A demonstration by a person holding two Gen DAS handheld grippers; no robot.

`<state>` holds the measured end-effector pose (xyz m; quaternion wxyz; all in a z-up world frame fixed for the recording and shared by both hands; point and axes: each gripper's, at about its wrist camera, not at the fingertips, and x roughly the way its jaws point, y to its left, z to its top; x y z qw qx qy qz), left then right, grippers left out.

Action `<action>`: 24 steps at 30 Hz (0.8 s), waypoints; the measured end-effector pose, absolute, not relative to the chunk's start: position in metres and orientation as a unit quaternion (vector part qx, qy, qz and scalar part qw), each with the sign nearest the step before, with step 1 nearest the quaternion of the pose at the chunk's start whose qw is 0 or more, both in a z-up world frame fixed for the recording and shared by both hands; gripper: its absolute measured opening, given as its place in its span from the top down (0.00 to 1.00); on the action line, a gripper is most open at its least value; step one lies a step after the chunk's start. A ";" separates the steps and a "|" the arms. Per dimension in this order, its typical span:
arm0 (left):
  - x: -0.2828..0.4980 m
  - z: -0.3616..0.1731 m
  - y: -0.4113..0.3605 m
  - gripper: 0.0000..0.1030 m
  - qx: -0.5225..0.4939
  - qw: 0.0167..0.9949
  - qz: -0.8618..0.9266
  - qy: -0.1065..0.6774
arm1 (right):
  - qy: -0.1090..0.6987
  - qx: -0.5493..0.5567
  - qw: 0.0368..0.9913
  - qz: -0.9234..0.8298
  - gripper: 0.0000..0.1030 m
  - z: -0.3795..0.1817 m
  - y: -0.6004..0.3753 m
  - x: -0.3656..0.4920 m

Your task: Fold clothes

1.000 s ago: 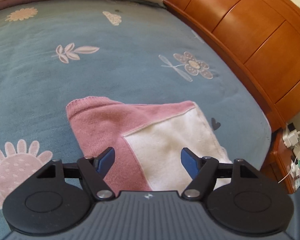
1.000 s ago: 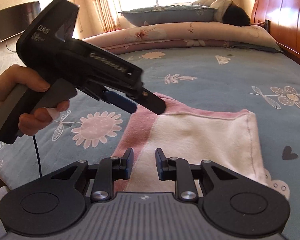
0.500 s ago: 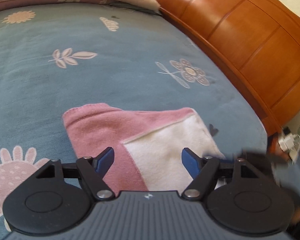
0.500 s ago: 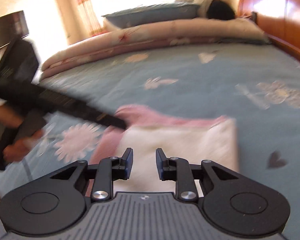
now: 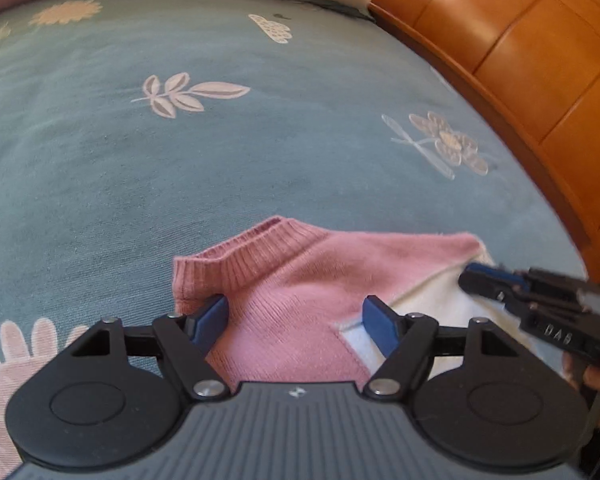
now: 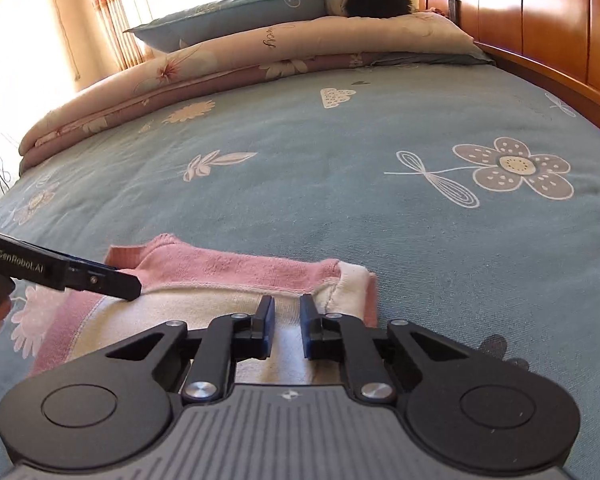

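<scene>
I see the sweater (image 5: 300, 304) lying on the blue bed (image 5: 260, 152), near the edge closest to me. It is pink and white, and it is already folded into a small, neat block. The ribbed pink edge sits at the far left corner, and the white part is on the right side. I think most of the folding is done.

My left gripper (image 5: 294, 318) is low over the pink side. Its jaws are wide, with pink knit lying between them, but the blue pads are not pressing on it, so it holds nothing.

My right gripper (image 6: 286, 322) is over the white part, close to the far right corner of the block. Its jaws are narrow and closing right now. I cannot tell if any cloth is pinched in the small gap; it looks like the fingers are just above the cloth.

From the right wrist view, the tip of the left gripper touches or nearly touches the line where pink meets white.

What is left, I guess: maybe 1 more fold to make the block smaller, or just a press to flatten it. I see no other clothes on the bed, only a rolled quilt (image 6: 260, 60) and a pillow (image 6: 228, 12) far away
</scene>
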<state>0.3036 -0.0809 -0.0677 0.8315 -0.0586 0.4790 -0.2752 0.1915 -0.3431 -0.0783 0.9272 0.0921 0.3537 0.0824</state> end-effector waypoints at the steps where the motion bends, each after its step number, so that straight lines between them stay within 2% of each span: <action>1: 0.301 -0.061 -0.078 0.30 -0.063 0.837 -0.278 0.466 | 0.352 0.092 0.928 0.083 0.84 -0.077 -0.342 0.190; 5: 0.282 -0.028 -0.080 0.28 -0.057 0.850 -0.314 0.419 | 0.338 0.094 0.932 0.088 0.72 -0.068 -0.338 0.182; 8: 0.259 -0.020 -0.095 0.27 -0.034 0.828 -0.370 0.421 | 0.337 0.107 0.931 0.094 0.70 -0.062 -0.340 0.172; 12: 0.240 -0.044 -0.111 0.26 0.006 0.813 -0.378 0.444 | 0.354 0.112 0.924 0.092 0.69 -0.067 -0.343 0.166; 16: 0.247 -0.051 -0.106 0.26 -0.036 0.811 -0.370 0.452 | 0.358 0.120 0.921 0.092 0.69 -0.071 -0.344 0.168; 24: 0.202 -0.016 -0.096 0.26 -0.025 0.816 -0.361 0.451 | 0.337 0.138 0.925 0.107 0.64 -0.036 -0.350 0.117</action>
